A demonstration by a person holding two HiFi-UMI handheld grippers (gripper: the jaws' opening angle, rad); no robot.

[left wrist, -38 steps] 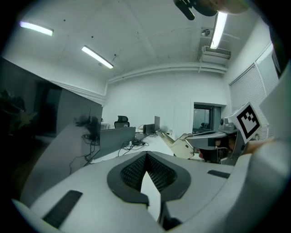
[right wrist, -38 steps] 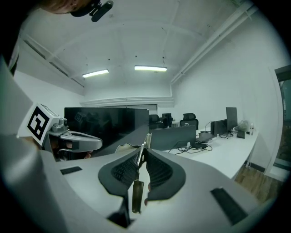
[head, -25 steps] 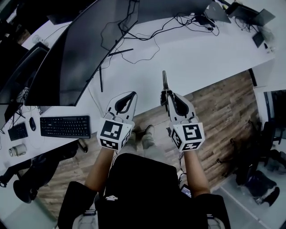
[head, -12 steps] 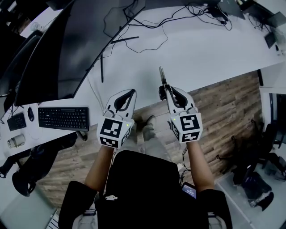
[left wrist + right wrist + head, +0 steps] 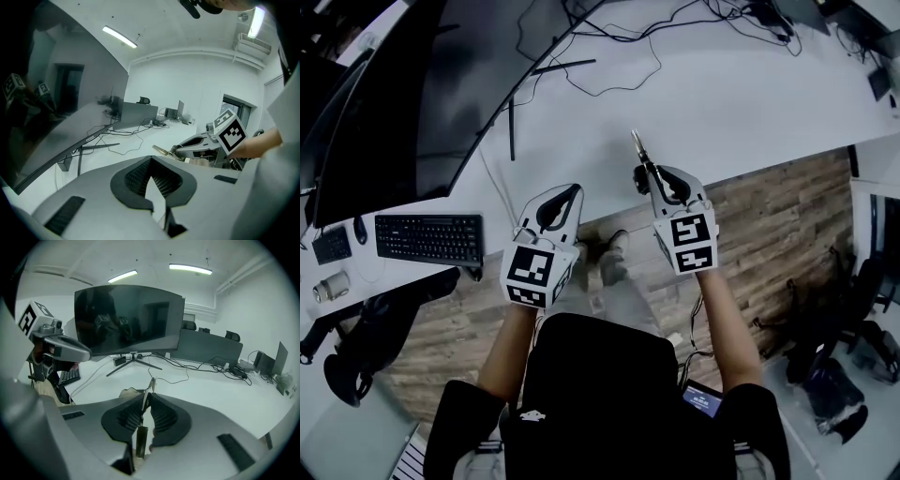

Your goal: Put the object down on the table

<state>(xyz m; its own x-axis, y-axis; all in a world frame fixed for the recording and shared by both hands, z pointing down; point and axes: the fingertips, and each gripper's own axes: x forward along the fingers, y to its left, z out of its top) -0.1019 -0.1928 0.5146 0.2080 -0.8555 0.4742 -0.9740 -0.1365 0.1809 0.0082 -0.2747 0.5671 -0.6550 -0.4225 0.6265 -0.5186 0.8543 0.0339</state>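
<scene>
A large curved dark monitor (image 5: 412, 103) stood at the far left of the white worktop (image 5: 722, 103), and one thin leg of its stand (image 5: 565, 67) reached out to the right. Loose black cables (image 5: 628, 52) lay farther right. Near the left end of the monitor lay a black keyboard (image 5: 428, 240), with a mouse (image 5: 359, 230) just left of it and a small round cup or can (image 5: 329, 286) nearer. A wooden floor (image 5: 769, 216) showed at the right.

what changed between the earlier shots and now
The left gripper and right gripper dropped toward the white table, tilting downward. Nothing taken or let go: the right stays shut on the thin tool, the left stays shut and empty.
</scene>
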